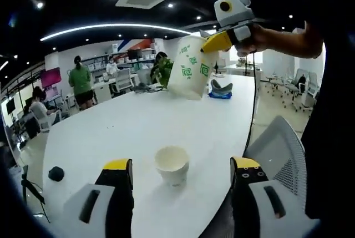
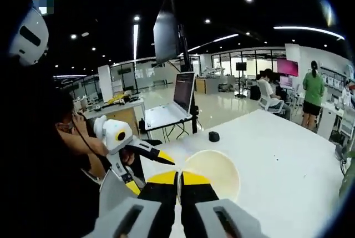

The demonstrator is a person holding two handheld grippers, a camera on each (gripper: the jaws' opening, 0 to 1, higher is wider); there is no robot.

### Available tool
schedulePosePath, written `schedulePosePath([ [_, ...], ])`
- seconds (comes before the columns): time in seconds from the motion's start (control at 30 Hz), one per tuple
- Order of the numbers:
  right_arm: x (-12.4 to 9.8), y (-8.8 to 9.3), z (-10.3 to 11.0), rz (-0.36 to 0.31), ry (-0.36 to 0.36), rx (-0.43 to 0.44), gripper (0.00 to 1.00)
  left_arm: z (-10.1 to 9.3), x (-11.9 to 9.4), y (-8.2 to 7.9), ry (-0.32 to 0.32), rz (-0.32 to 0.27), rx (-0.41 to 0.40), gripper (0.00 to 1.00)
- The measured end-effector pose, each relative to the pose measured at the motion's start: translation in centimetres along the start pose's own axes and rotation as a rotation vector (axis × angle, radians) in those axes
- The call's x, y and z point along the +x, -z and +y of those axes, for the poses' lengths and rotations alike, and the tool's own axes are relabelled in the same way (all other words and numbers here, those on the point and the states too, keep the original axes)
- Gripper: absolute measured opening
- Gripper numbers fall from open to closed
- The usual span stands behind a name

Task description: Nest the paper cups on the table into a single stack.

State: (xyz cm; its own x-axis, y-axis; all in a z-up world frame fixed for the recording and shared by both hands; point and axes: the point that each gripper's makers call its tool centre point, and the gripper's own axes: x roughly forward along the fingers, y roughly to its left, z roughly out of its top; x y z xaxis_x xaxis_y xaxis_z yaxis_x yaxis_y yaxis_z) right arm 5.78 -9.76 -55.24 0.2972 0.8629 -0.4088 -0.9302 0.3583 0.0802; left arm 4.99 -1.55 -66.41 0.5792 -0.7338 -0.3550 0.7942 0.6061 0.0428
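An open-plan office is shown: a long white table [image 1: 138, 127] ahead of the left gripper's jaws, desks with seated people [image 1: 39, 110] beyond it, a mesh office chair [image 1: 283, 149], a laptop [image 2: 175, 102] on a stand, recessed ceiling lights [image 1: 113, 26].

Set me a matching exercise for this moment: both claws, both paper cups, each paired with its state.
Things:
1. left claw
2. right claw
3. plain white paper cup
4. white paper cup with green print

States:
A. held up in the air above the white table, tilted
B. open, around nothing
C. standing upright on the table
D. shut on a cup rim

Pairs: 1-B, 2-D, 3-C, 4-A
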Motion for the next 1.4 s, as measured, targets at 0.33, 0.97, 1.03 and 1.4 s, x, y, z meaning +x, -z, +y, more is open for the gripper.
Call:
schedulePosePath([
  [0.33, 1.1, 0.8, -0.4, 0.110, 0.008, -0.071, 0.00, 1.0, -1.0, 0.5, -0.041, 0.011, -0.017, 0.76],
  [0.97, 2.3, 2.7, -1.5, 0.245, 0.061, -0.161, 0.00, 1.4, -2.3, -0.9, -0.055, -0.065, -0.105, 0.90],
  [1.03, 2.5, 2.8, -1.5, 0.248, 0.062, -0.159, 0.00, 1.3, -2.3, -1.0, -0.053, -0.065, -0.108, 0.92],
  [1.4, 4.2, 4.2, -1.3, 0.292, 0.061, -0.183, 0.00, 1.0, -2.2, -0.9, -0.033, -0.049, -0.095, 0.97],
])
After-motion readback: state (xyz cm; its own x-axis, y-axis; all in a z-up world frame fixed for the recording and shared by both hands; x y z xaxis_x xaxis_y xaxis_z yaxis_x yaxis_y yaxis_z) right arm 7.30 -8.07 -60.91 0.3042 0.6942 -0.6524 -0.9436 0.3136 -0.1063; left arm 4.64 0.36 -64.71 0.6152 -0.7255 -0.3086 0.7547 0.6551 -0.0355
